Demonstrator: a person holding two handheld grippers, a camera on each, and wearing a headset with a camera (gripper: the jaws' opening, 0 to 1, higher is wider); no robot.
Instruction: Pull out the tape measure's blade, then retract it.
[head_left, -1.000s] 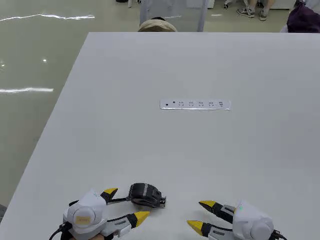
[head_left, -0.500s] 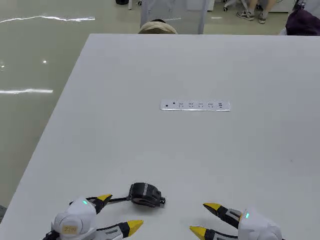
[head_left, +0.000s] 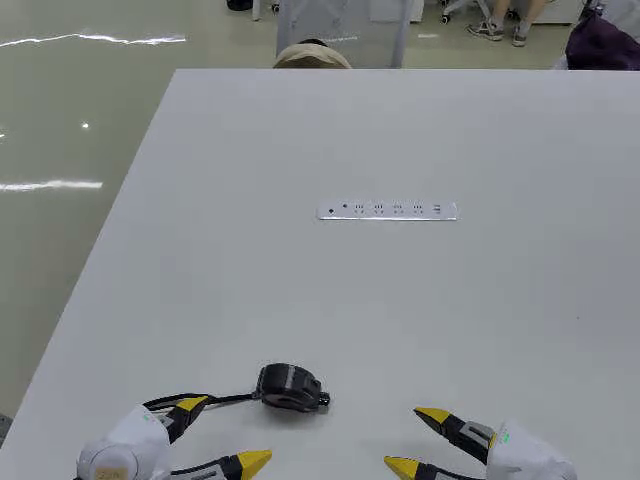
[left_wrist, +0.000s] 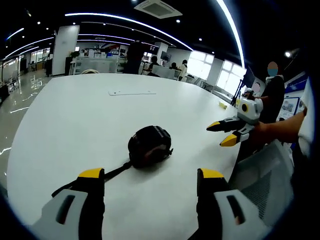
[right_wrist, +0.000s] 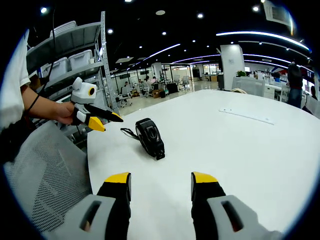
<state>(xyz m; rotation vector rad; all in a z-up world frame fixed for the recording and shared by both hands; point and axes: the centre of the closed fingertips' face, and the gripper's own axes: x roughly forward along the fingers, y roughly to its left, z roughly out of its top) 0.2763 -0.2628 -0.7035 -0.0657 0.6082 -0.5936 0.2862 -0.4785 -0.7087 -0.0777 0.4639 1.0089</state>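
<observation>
**While both pairs of fingers stand spread, tape measure (head_left: 290, 388) lies untouched**

Left gripper (head_left: 222, 432) is wide apart and empty, pulled back toward 8 o'clock since a second ago. Right gripper (head_left: 416, 440) is spread and empty at 4 o'clock of the case. The case rests on the white table (head_left: 400, 300), unmoved.

Black tape measure (head_left: 290, 388) lying on white table, blade in, black wrist strap (head_left: 205, 401) trailing left.

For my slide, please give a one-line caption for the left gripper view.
Open left tongs face the black tape measure on a white table; the right tongs hover open.
</observation>
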